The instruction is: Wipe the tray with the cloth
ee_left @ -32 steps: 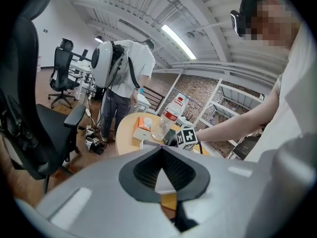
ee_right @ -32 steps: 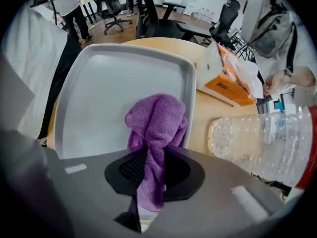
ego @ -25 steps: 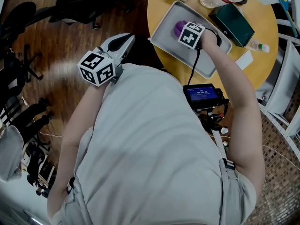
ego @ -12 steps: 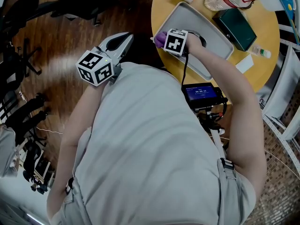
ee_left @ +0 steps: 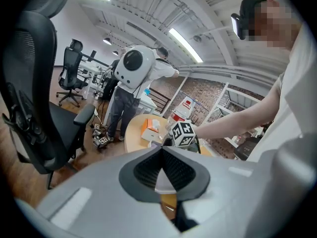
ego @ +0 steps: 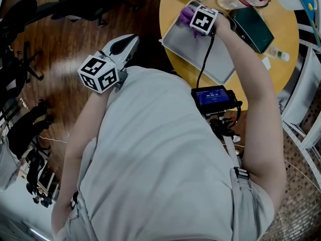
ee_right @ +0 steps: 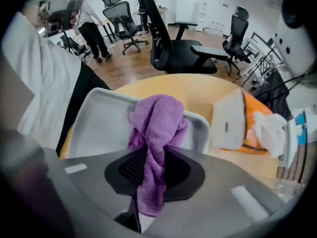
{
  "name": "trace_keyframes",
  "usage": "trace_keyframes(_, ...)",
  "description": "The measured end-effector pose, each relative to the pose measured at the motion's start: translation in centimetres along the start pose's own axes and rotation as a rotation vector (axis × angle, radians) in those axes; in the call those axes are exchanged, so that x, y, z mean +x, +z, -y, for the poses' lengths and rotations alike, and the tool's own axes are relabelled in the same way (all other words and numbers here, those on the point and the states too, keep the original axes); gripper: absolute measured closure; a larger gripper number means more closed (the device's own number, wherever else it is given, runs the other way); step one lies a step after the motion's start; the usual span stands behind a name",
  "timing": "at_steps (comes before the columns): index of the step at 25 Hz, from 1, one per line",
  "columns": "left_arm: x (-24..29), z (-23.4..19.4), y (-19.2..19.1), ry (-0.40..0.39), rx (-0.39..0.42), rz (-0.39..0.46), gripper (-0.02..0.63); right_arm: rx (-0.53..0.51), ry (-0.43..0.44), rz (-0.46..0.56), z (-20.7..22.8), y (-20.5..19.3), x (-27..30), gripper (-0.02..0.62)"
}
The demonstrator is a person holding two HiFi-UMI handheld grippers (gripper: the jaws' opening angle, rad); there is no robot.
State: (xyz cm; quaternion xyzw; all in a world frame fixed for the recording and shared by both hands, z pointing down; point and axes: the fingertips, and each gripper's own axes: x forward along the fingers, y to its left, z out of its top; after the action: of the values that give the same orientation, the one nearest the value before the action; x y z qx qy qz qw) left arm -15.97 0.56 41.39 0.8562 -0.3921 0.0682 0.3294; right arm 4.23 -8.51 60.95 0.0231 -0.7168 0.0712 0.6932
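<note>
Right gripper view shows the purple cloth (ee_right: 156,128) clenched between your right gripper's (ee_right: 151,168) jaws, with its bunched end at the far rim of the grey tray (ee_right: 101,128). From the head view, the cloth sits at the tray's far corner. The tray lies on the round tabletop (ego: 170,6) close to its near edge, and an orange box (ee_right: 257,118) stands just beyond it. Your left gripper (ee_left: 161,150) has its jaws pressed together on nothing. You hold it off the tabletop, over the wooden floor (ego: 65,49) and well apart from the tray.
</note>
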Motion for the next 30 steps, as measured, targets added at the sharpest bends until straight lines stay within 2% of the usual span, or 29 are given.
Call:
trace_keyframes(4,-0.2,0.2,-0.1,0.004,0.001,0.000,0.606,0.034,-0.037,-0.034,2.0,-1.8,-0.2,0.528)
trace_keyframes(10,-0.1,0.8,-0.5,0.001,0.008,-0.004,0.606,0.027,-0.098,0.030,3.3,-1.0,-0.4,0.529)
trace_keyframes(12,0.2,0.7,-0.5,-0.004,0.014,-0.007,0.606,0.085,-0.089,0.004,3.1,-2.0,-0.2,0.531)
trace_keyframes(14,0.5,0.6,-0.4,-0.011,0.017,-0.010,0.606,0.188,-0.067,-0.043,2.5,-3.9,-0.3,0.532)
trace_keyframes(17,1.0,0.5,-0.1,-0.031,0.023,-0.019,0.606,0.274,-0.045,-0.029,1.3,-5.8,0.0,0.532)
trace_keyframes(19,1.7,0.4,0.0,-0.052,0.028,-0.032,0.606,0.327,-0.023,-0.060,-0.2,-7.9,0.1,0.532)
trace_keyframes(20,2.1,0.4,0.1,-0.065,0.030,-0.040,0.606,0.348,-0.003,-0.038,-1.1,-8.3,0.4,0.532)
trace_keyframes(22,3.1,0.1,0.3,-0.093,0.033,-0.060,0.606,0.365,0.053,0.128,-2.5,-6.6,1.3,0.531)
trace_keyframes(23,3.7,0.0,0.5,-0.109,0.034,-0.071,0.606,0.375,0.063,0.175,-2.9,-6.5,1.8,0.531)
trace_keyframes(26,5.4,0.2,0.8,-0.158,0.046,-0.102,0.606,0.442,0.041,0.118,-4.2,-10.2,2.5,0.531)
trace_keyframes(30,6.6,2.1,0.4,-0.217,0.076,-0.129,0.606,0.519,0.033,0.118,-7.3,-13.6,2.7,0.531)
